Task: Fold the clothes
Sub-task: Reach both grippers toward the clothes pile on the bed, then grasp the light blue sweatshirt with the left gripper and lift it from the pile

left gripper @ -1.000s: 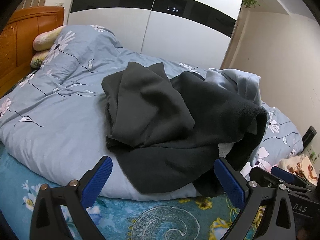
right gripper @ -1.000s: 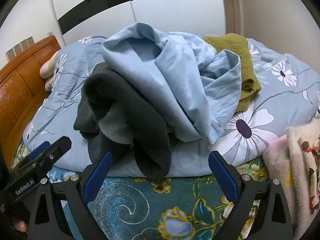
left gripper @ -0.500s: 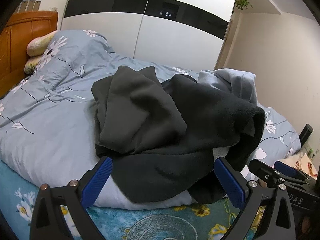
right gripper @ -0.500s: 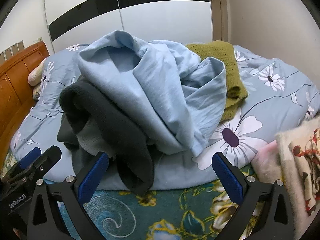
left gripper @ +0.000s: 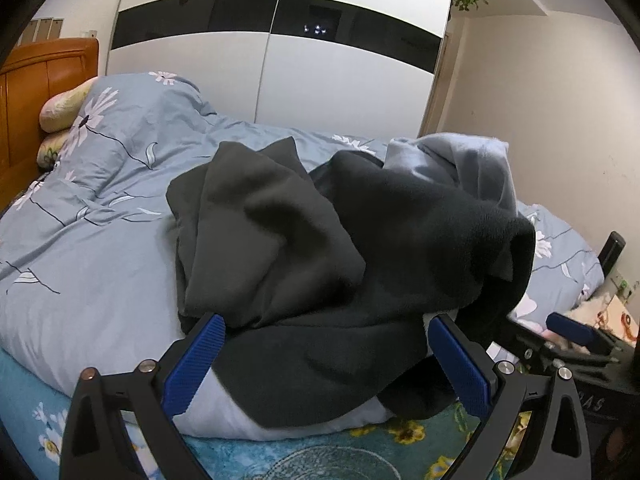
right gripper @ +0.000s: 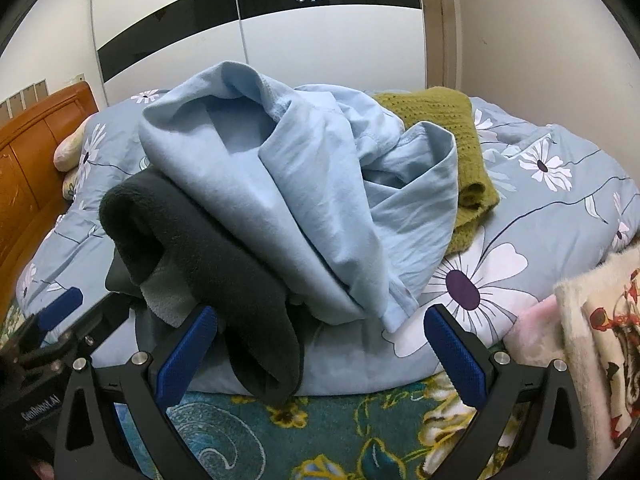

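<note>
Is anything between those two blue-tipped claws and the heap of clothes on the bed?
Nothing visible. Both the left gripper and right gripper are open, right in front of the dark grey fleece, whose edge hangs toward them. The light blue garment lies on top of it.

A blue floral duvet [left gripper: 100, 216] covers the bed, with pillows [left gripper: 64, 108] against the orange wooden headboard [left gripper: 44, 80]. Behind stands a white wardrobe [left gripper: 280, 92] (black band across its doors). A teal patterned sheet [right gripper: 248, 432] shows below.
</note>
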